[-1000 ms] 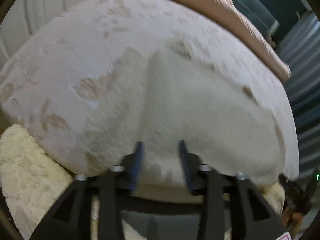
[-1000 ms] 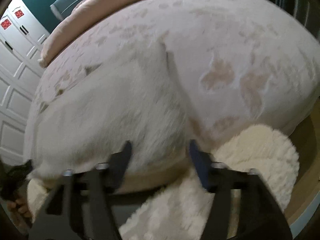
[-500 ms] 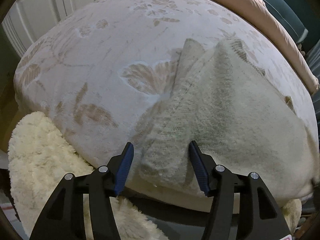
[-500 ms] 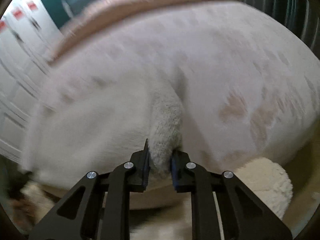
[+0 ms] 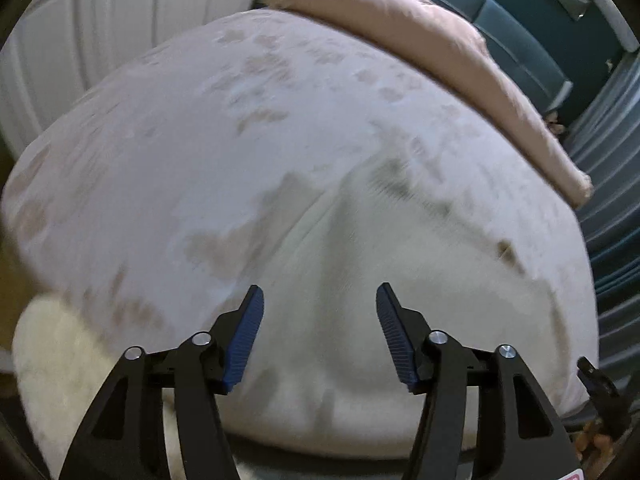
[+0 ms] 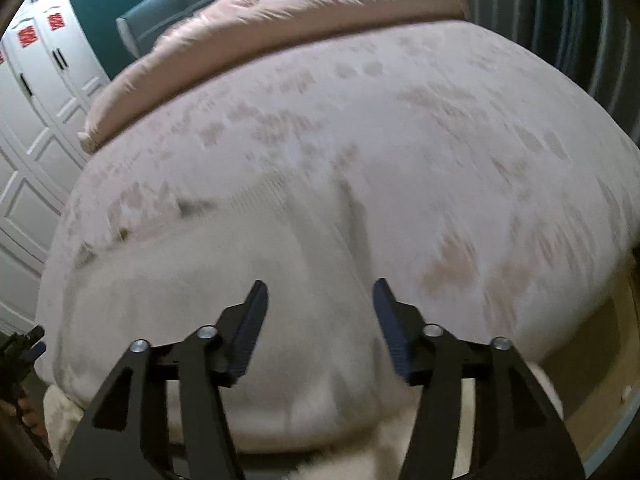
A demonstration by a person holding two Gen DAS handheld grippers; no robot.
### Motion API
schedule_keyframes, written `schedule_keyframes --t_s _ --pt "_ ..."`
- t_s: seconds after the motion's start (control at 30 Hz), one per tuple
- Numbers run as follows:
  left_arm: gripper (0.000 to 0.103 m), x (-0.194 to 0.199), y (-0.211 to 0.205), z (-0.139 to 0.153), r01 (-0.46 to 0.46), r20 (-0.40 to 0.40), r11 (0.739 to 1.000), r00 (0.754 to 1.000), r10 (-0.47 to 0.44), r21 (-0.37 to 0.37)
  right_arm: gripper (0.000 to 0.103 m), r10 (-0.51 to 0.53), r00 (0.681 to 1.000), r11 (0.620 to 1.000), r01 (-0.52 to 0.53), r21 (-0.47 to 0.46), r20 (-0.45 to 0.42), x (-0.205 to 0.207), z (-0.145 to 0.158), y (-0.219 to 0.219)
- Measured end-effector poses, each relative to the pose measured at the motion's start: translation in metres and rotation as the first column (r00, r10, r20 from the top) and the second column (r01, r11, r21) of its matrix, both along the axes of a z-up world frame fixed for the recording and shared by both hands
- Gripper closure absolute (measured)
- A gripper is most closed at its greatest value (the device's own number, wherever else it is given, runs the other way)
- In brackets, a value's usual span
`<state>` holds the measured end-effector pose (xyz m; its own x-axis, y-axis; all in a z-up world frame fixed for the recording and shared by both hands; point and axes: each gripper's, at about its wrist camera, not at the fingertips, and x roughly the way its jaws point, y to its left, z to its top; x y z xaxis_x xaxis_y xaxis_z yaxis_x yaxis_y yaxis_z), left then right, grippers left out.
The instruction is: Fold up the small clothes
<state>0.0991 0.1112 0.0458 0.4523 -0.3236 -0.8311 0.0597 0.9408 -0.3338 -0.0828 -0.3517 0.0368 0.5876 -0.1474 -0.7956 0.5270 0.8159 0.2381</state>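
Note:
A fuzzy off-white garment [image 5: 400, 288] lies spread on the near part of the bed, with a crease running up its middle; it also shows in the right wrist view [image 6: 240, 288]. Both views are blurred by motion. My left gripper [image 5: 319, 300] is open and empty, hovering over the garment's near edge. My right gripper [image 6: 318, 294] is open and empty, over the garment's right part near its edge. Neither gripper touches the cloth as far as I can see.
The bed has a pale pink patterned cover [image 5: 240, 120] and a pink duvet roll [image 5: 420, 28] at the far side. A cream shaggy rug [image 5: 52, 360] lies on the floor below. White wardrobe doors [image 6: 32, 120] and a teal headboard [image 6: 192, 4] stand beyond.
My right gripper let go of the garment fold it was pinching and opened wide. Both grippers pulled back from the bed; the garment now lies flatter.

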Motion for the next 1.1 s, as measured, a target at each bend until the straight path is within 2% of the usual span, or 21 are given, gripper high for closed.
schedule_keyframes --t_s 0.13,0.2,0.23,0.3,0.37,0.4,0.43,0.47,0.5,0.53,0.57,0.67,0.73,0.77,0.8,0.83,0.87,0.9,0.93,1.03,1.1 --pt "0.039 0.042 -0.026 -0.005 0.037 0.0 0.999 0.999 -0.037 -0.032 0.034 0.047 0.999 0.999 -0.046 -0.024 0.027 0.047 0.001 -0.006" --pt "0.038 0.062 -0.04 -0.013 0.03 0.0 0.999 1.0 -0.03 -0.018 0.033 0.06 0.998 0.998 -0.059 -0.021 0.026 0.07 -0.006 -0.008" --pt "0.036 0.073 -0.045 -0.018 0.047 -0.005 0.999 0.999 -0.047 -0.022 0.03 0.058 0.998 0.998 -0.058 -0.028 0.018 0.08 -0.01 -0.01" --pt "0.036 0.09 -0.053 -0.032 0.04 -0.04 0.999 0.998 -0.039 0.018 0.03 0.051 0.999 0.998 -0.052 -0.035 -0.012 0.097 -0.022 -0.014" --pt "0.036 0.102 -0.056 -0.046 0.039 -0.068 0.999 0.997 -0.039 0.012 0.03 0.059 0.997 0.998 -0.059 -0.017 -0.051 0.113 -0.037 -0.017" --pt "0.04 0.106 -0.057 -0.052 0.032 -0.084 0.999 0.996 -0.031 0.006 0.035 0.061 0.996 0.998 -0.062 -0.006 -0.062 0.116 -0.043 -0.018" --pt "0.06 0.109 -0.057 -0.056 0.033 -0.093 0.999 0.995 -0.032 0.005 0.059 0.073 0.994 0.997 -0.073 0.005 -0.081 0.12 -0.05 -0.018" --pt "0.074 0.111 -0.059 -0.059 0.046 -0.103 0.999 0.994 -0.045 0.006 0.073 0.086 0.992 0.996 -0.086 0.008 -0.094 0.122 -0.052 -0.017" --pt "0.09 0.111 -0.058 -0.06 0.058 -0.103 0.998 0.993 -0.057 0.008 0.095 0.11 0.988 0.994 -0.11 0.011 -0.105 0.123 -0.051 -0.014" --pt "0.094 0.109 -0.057 -0.055 0.061 -0.088 0.998 0.994 -0.061 0.002 0.096 0.114 0.99 0.994 -0.113 0.011 -0.081 0.12 -0.045 -0.012" --pt "0.094 0.105 -0.051 -0.044 0.058 -0.052 0.998 0.997 -0.059 -0.03 0.096 0.124 0.992 0.992 -0.124 0.011 -0.011 0.113 -0.03 -0.01" --pt "0.095 0.096 -0.038 -0.015 0.037 0.027 0.997 0.999 -0.035 -0.065 0.096 0.116 0.979 0.993 -0.116 -0.012 0.17 0.091 0.022 -0.008" --pt "0.095 0.095 -0.032 -0.008 0.011 0.046 0.998 0.999 -0.008 -0.064 0.096 0.08 0.968 0.997 -0.079 -0.013 0.238 0.081 0.034 -0.015" --pt "0.095 0.097 -0.032 -0.013 0.006 0.038 0.999 0.999 -0.004 -0.04 0.096 0.073 0.974 0.997 -0.071 -0.019 0.212 0.085 0.026 -0.019" --pt "0.095 0.101 -0.035 -0.027 0.013 0.015 1.0 1.0 -0.013 0.007 0.096 0.07 0.986 0.997 -0.066 -0.032 0.151 0.093 0.01 -0.023" --pt "0.094 0.106 -0.04 -0.045 0.023 -0.027 0.999 0.999 -0.022 0.045 0.096 0.065 0.996 0.998 -0.063 -0.029 0.065 0.104 -0.015 -0.028" --pt "0.094 0.109 -0.043 -0.062 0.031 -0.075 0.998 0.997 -0.027 0.06 0.096 0.065 0.997 0.998 -0.064 0.017 -0.032 0.115 -0.045 -0.033" --pt "0.094 0.109 -0.044 -0.07 0.023 -0.085 0.998 0.996 -0.017 0.065 0.095 0.055 0.993 0.998 -0.051 0.047 -0.1 0.122 -0.064 -0.037" --pt "0.093 0.106 -0.044 -0.069 0.018 -0.066 0.997 0.998 -0.013 0.069 0.094 0.044 0.991 0.997 -0.036 0.062 -0.125 0.122 -0.074 -0.038" --pt "0.086 0.097 -0.05 -0.047 0.031 -0.011 0.992 0.999 -0.03 0.119 0.088 -0.006 0.999 1.0 0.007 0.027 -0.032 0.109 -0.049 -0.029" --pt "0.086 0.087 -0.051 -0.023 0.016 0.057 0.989 0.998 -0.025 0.145 0.087 -0.014 0.999 1.0 0.015 -0.02 0.03 0.097 -0.025 -0.013"
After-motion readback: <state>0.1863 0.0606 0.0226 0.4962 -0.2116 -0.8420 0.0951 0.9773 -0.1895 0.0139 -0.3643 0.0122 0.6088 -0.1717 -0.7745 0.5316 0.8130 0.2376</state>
